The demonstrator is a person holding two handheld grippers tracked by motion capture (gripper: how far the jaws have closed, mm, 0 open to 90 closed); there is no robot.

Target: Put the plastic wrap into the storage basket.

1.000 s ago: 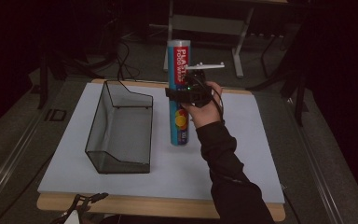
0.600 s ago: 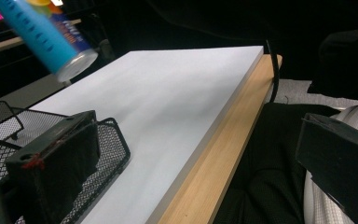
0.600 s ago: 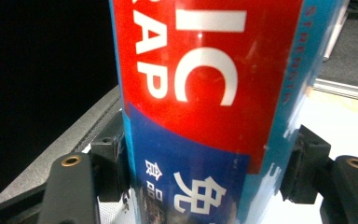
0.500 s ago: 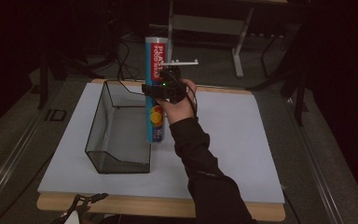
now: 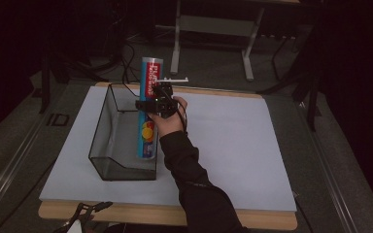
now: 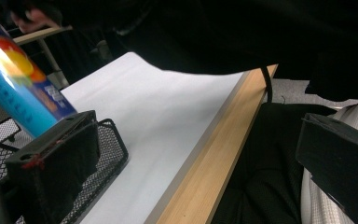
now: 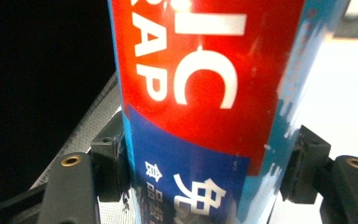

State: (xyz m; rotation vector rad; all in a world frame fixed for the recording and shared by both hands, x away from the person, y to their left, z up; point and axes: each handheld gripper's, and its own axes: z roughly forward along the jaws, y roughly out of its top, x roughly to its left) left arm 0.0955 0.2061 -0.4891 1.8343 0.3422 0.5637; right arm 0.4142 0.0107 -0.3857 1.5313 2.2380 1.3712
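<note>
Wrap box (image 5: 147, 111) upright, long axis vertical.

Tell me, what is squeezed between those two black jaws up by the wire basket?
A tall blue and red plastic wrap box, clamped upright by the right gripper at the mesh basket, seen in the right gripper view.

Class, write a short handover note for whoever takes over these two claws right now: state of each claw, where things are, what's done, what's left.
Right claw: shut on the plastic wrap box, held upright.
Left claw: open, holding nothing, low at the table's near edge.
Box: its lower end sits at the wire mesh basket by the right wall; whether it touches the floor is unclear.
Done: box gripped and brought to the basket.
Left, likely: lower and release.
</note>
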